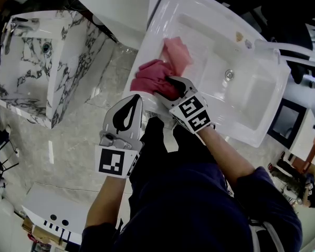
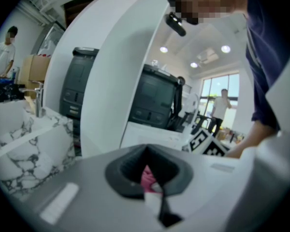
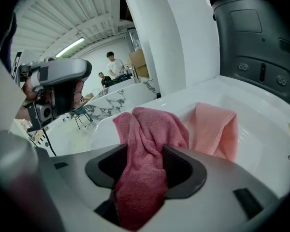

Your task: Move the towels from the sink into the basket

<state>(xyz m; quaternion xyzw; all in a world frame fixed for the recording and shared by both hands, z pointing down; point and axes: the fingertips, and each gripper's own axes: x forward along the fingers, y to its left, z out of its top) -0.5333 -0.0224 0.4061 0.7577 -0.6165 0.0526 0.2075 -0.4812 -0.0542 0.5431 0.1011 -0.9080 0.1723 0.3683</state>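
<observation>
A dark pink towel lies bunched over the near rim of the white sink. A light pink towel lies just beyond it inside the basin. My right gripper is at the dark towel. In the right gripper view, folds of this towel fill the space between the widely spread jaws of that gripper, and the light towel lies behind. My left gripper hangs off the sink over the floor, holding nothing. Its pads nearly meet, leaving a thin slit. No basket is in view.
A marble-patterned basin stands to the left across a pale tiled floor. The white sink has a drain and a faucet at its far right. A white unit sits at the lower left. People stand far off.
</observation>
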